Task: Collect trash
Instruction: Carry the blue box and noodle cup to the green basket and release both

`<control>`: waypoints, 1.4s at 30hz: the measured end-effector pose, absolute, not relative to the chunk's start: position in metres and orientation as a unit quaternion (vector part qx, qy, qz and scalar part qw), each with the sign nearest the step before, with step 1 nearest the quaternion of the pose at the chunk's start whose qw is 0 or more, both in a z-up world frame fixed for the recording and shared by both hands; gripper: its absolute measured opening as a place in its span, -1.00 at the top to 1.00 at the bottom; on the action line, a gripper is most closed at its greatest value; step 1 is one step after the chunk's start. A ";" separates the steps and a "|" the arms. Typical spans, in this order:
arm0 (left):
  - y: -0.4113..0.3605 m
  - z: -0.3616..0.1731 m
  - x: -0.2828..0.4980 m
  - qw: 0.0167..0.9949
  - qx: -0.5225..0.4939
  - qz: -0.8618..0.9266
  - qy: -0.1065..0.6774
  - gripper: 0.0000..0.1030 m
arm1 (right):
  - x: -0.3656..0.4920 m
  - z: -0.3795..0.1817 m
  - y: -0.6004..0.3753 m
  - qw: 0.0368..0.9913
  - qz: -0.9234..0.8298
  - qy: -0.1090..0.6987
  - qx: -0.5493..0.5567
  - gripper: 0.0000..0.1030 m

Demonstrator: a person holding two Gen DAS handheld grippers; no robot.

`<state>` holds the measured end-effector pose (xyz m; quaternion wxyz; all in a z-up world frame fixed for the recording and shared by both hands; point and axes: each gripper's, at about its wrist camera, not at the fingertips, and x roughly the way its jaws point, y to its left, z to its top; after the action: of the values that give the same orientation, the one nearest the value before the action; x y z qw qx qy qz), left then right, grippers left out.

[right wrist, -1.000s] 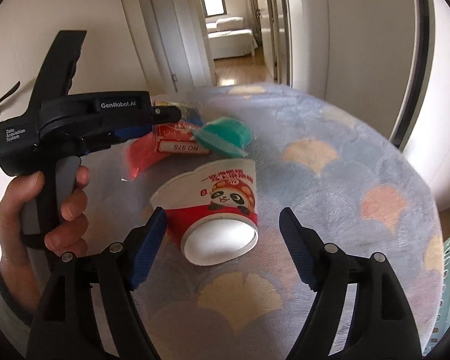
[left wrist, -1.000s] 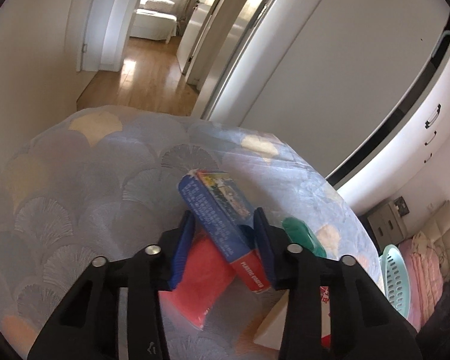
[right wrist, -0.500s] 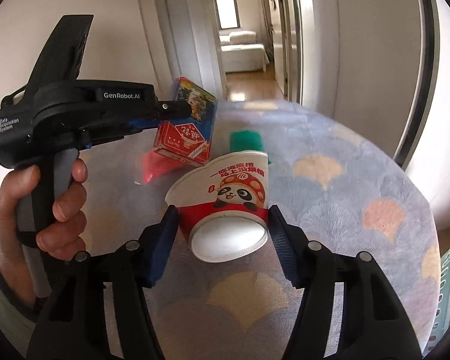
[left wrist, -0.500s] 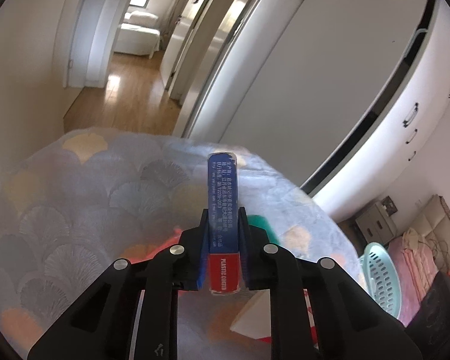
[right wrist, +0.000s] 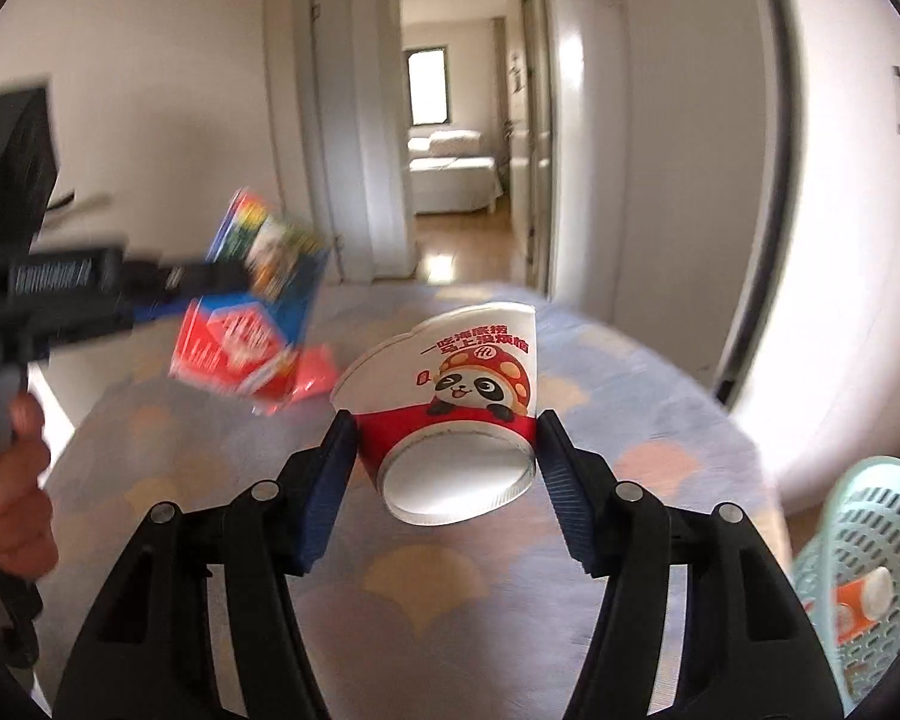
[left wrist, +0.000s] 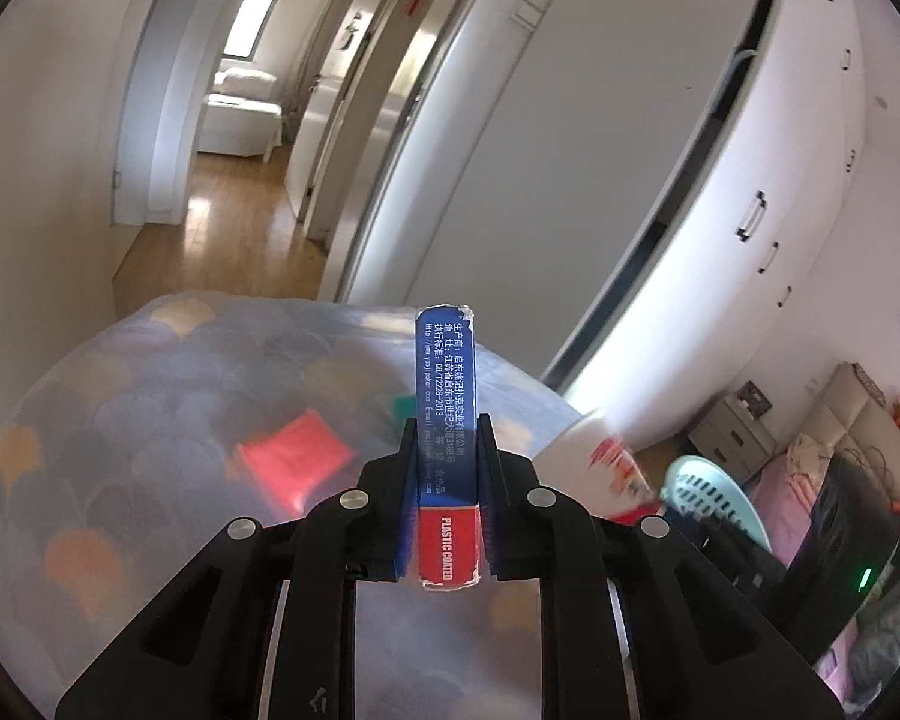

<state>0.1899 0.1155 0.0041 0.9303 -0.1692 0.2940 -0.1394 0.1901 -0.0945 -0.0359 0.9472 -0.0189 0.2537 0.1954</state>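
My left gripper (left wrist: 447,456) is shut on a blue and red card box (left wrist: 445,420), held edge-on above the round table (left wrist: 120,420). The box also shows in the right wrist view (right wrist: 252,312), lifted off the table. My right gripper (right wrist: 447,438) is shut on a white and red paper noodle cup (right wrist: 456,414) with a panda print, its bottom toward the camera, raised over the table (right wrist: 630,432). A red packet (left wrist: 294,456) and a green object (left wrist: 403,405) lie on the tablecloth.
A light blue plastic basket (right wrist: 870,570) stands on the floor at the right of the table, with a red and white item inside; it also shows in the left wrist view (left wrist: 714,498). White cabinets (left wrist: 750,180) stand to the right. A hallway lies behind.
My left gripper closed on the card box and lifted it off the table. My right gripper closed on the noodle cup and raised it. Both views swung toward the basket side.
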 end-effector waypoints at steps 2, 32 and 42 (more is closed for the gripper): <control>0.104 0.007 0.183 0.930 -0.167 -0.152 0.291 0.70 | 0.184 -0.025 -0.110 0.953 0.183 0.243 -0.012 -0.11; -0.216 -0.032 0.190 0.861 -0.048 -0.356 0.361 0.70 | 0.097 -0.013 -0.397 0.963 -0.145 0.216 0.075 -0.12; -0.266 -0.077 0.218 0.842 -0.018 -0.348 0.412 0.69 | 0.116 -0.054 -0.434 0.934 -0.182 0.283 0.123 -0.13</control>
<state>0.2179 -0.2656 -0.0768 0.8422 -0.0177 0.4115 -0.3478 0.1161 -0.4340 -0.0543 0.9336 0.1231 0.2829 -0.1825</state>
